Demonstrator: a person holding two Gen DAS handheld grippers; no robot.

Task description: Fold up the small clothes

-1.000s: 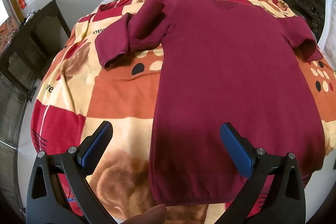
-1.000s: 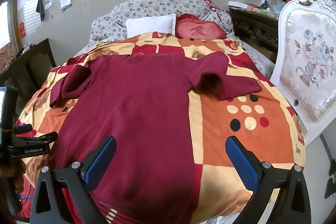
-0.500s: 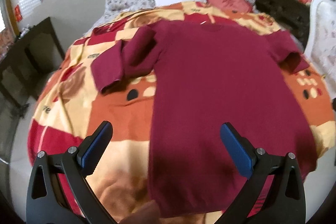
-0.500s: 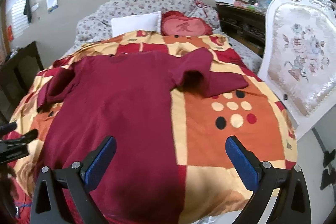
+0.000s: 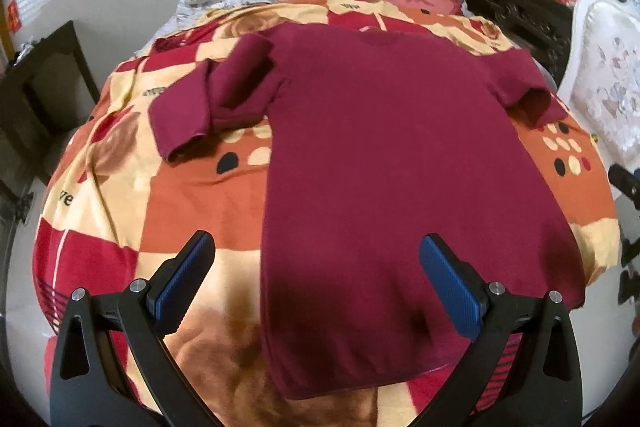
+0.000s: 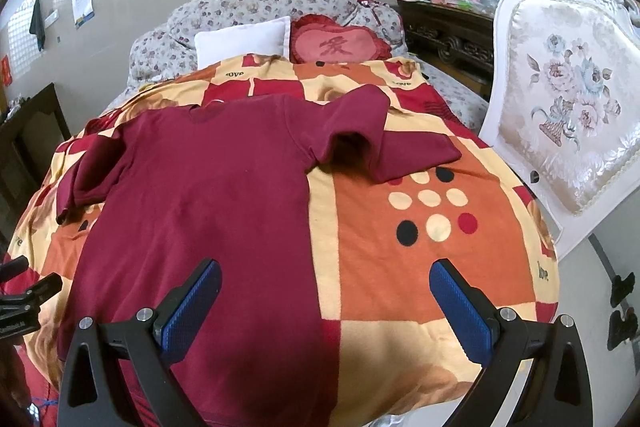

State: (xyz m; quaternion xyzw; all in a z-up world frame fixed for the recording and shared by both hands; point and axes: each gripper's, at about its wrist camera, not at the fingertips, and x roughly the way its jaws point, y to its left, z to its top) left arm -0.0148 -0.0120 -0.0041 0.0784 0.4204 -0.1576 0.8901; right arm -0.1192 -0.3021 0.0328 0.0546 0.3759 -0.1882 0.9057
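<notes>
The bed (image 5: 120,211) carried a patchwork blanket (image 6: 432,251), and on it the maroon shirt (image 5: 392,163) lay spread flat, hem nearest the cameras, both sleeves crumpled at the shoulders. No fold appeared made, so the task looked barely begun: sleeves, sides and the final fold all remained. Only the right view showed the ornate white chair (image 6: 560,99) fully. The left claw (image 5: 316,279) and right claw (image 6: 324,307) both hovered released and empty above the hem.
</notes>
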